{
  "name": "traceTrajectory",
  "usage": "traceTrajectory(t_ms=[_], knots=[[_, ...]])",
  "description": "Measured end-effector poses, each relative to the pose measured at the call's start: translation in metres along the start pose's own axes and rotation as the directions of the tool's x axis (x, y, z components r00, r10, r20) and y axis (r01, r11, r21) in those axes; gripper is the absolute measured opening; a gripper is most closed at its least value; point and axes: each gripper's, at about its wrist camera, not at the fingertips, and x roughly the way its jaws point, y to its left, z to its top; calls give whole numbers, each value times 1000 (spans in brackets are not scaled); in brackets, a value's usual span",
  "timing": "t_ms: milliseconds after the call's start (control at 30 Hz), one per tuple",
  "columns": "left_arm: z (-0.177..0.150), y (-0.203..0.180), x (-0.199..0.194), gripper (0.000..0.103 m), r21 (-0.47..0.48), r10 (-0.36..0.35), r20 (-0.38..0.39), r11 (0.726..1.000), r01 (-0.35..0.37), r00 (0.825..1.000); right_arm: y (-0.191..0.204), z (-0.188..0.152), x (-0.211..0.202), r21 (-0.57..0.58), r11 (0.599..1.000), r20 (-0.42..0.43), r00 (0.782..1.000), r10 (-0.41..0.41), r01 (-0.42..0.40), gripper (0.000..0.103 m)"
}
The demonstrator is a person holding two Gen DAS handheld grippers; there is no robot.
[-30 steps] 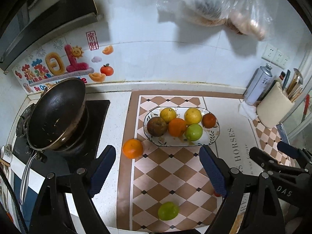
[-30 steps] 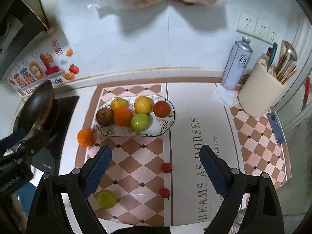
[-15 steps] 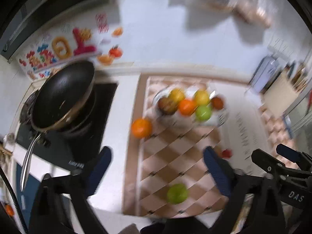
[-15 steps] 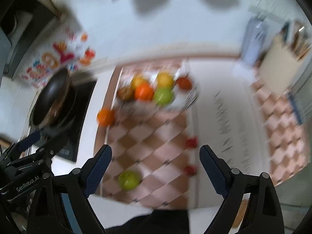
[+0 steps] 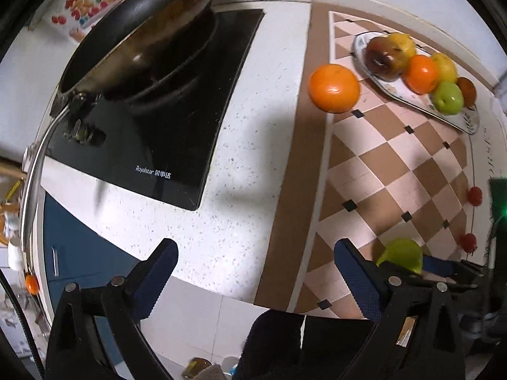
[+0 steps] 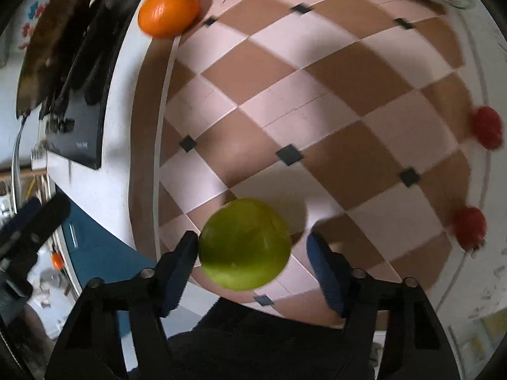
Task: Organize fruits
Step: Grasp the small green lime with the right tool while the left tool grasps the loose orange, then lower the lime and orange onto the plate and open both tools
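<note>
A green fruit (image 6: pixel 244 243) lies on the checkered mat (image 6: pixel 317 95) near the counter's front edge. My right gripper (image 6: pixel 250 259) straddles it and its jaws are closing. The left pad (image 6: pixel 180 262) is at the fruit's side, and the right pad (image 6: pixel 323 266) still stands a gap away. My left gripper (image 5: pixel 253 269) hangs wide open over the white counter with nothing between its fingers. A loose orange (image 5: pixel 334 88) sits at the mat's left border. Behind it is the plate (image 5: pixel 459 120) holding several fruits. The green fruit (image 5: pixel 401 255) shows past my left gripper's right finger.
Two small red tomatoes (image 6: pixel 486 126) (image 6: pixel 469 226) lie on the mat to the right. A black cooktop (image 5: pixel 158 120) carries a frying pan (image 5: pixel 139 31) on the left. The counter's front edge runs just under both grippers. My left gripper (image 6: pixel 28 221) shows at the right wrist view's left edge.
Both grippers have dropped and tilted down toward the counter. The right one came down over the green fruit and its jaws narrowed. The left one opened a little wider and shifted left toward the cooktop.
</note>
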Motion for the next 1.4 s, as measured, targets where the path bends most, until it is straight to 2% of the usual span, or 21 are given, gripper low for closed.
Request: traceTrajectory(t_ms=[33,67,133,300,467,667,767,833,900,967,1133,1267,1400], knots=[[3,1,1,101,-7,-2,-5,1000,2,1000,4,1,-1,-23,1000,13,1000,-5,5,60],[7,0,1,101,-17,-9,-5,1000,9,1000,8,1,-2,-40,999,24,1000,0,1,61],[17,-3,0,101,-28,-23,3,999,23,1000,10,4,-8,-67,996,56,997,-59,63,61],[66,-19,-4,101,-37,-91,34,995,92,995,-15,19,-38,-28,996,130,988,-84,89,61],[125,-51,21,101,32,-110,-10,993,110,994,-54,49,-63,31,994,161,981,-106,103,61],[165,-72,63,101,93,-104,-87,989,112,991,-80,73,-77,72,993,171,979,-108,97,61],[171,-79,74,99,120,-110,-100,985,121,989,-88,80,-75,83,993,163,982,-97,84,61],[171,-82,78,90,131,-120,-104,982,133,987,-89,85,-75,84,993,154,983,-95,83,61],[171,-84,84,64,148,-126,-109,979,141,986,-87,86,-72,82,993,149,984,-97,85,61],[171,-85,86,64,164,-109,-92,979,123,990,-86,87,-70,80,993,146,985,-96,85,61],[162,-80,80,63,156,-130,-67,978,139,989,-79,86,-66,65,994,143,985,-97,89,61],[129,-82,66,63,153,-200,-77,966,210,977,-84,80,-65,68,995,126,989,-83,74,61],[93,-80,65,63,123,-251,-120,956,265,960,-93,77,-60,98,994,117,992,-49,38,61]])
